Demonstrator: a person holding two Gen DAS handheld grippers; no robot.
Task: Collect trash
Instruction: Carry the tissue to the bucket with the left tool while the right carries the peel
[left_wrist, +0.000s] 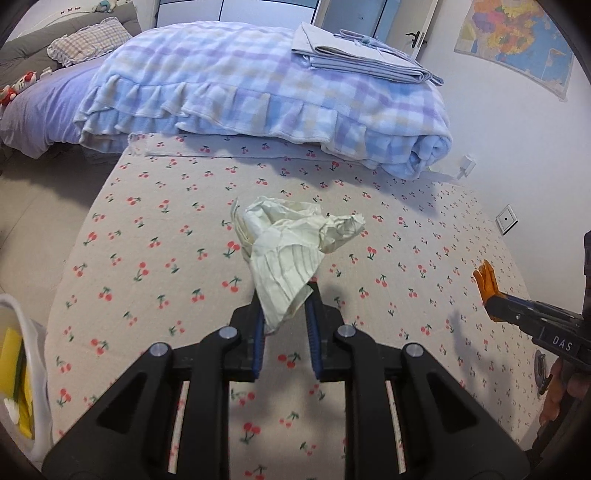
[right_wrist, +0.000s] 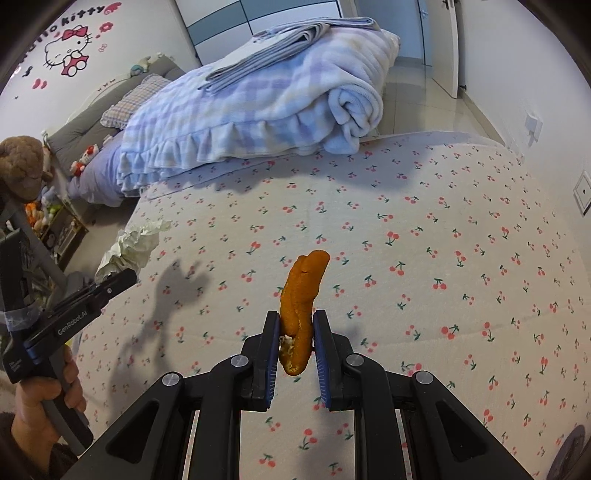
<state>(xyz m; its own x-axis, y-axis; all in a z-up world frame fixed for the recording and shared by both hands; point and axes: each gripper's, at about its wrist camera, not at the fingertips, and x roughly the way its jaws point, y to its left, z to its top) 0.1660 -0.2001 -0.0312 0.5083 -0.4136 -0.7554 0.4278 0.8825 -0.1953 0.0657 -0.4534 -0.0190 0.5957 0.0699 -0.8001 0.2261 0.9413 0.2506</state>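
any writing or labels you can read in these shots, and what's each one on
"DAS" on the side of the right tongs, in the left wrist view.
"GenRobot.AI" on the side of the left tongs, in the right wrist view.
"Kitty" in pink on the wall sticker; the word before it is cut off at the picture's edge.
Wall map: print too small to read.
Small label low on the left tongs' handle: too blurred to read.

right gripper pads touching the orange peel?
Touching. The right wrist view shows the right gripper with both blue pads pressed against the orange peel, holding it clear of the cherry-print sheet.
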